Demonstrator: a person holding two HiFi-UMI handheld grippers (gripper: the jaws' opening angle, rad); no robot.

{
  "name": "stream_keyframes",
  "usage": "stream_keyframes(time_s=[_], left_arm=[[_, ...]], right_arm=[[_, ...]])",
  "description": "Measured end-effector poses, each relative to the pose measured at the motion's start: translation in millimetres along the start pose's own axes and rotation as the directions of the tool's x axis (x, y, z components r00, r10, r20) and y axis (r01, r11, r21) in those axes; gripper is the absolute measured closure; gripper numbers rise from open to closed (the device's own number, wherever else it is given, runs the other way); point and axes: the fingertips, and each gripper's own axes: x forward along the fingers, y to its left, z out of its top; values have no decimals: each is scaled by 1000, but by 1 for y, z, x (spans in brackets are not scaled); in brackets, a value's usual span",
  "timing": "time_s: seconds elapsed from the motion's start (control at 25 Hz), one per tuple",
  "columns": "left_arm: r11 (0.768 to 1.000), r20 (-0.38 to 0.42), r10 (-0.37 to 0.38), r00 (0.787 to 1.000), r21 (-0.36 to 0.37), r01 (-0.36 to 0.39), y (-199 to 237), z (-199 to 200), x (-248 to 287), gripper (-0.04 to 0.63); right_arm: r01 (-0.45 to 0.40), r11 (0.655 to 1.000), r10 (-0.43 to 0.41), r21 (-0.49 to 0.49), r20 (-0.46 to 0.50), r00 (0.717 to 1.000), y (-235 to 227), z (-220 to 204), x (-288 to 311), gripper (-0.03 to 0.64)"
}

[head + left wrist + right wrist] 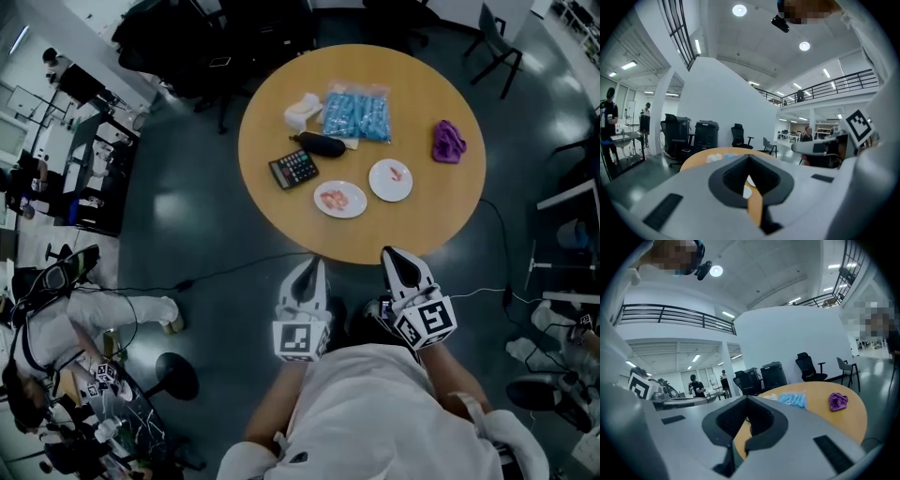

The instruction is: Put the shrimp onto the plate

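The round table (450, 211) carries two white plates. The nearer plate (360, 208) holds pink shrimp (333, 198), and the farther plate (378, 190) holds one piece. The left tool (317, 266) and the right tool (392, 253) are both clenched on nothing, short of the table's edge. One tool should probably open, then reach in low over the shrimp. Only the head view shows the plates; the right gripper view shows the purple cloth (838, 401) instead.
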Motion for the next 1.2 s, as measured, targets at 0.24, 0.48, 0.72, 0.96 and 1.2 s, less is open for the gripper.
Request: stream_keyframes(time_s=[0.24,0.48,0.72,0.96,1.2], left_arm=[[997,-4,-72,997,22,72,41,-2,48,588],[987,-41,-159,986,25,160,79,-4,97,588],[985,-85,-170,982,-15,170,89,-15,126,588],[987,-119,-157,980,-54,151,87,-39,155,588],[985,-169,-147,975,-114,129,87,-64,171,588]], right_arm=[[68,998,-68,-4,-43,997,-15,-20,53,601],[159,987,-159,-8,-114,981,-34,-42,105,601],[179,983,-182,-33,-230,956,-66,-69,149,601],[132,991,-127,-19,-436,891,-94,-135,198,601],[97,994,-112,-59,-624,773,-118,-197,235,597]])
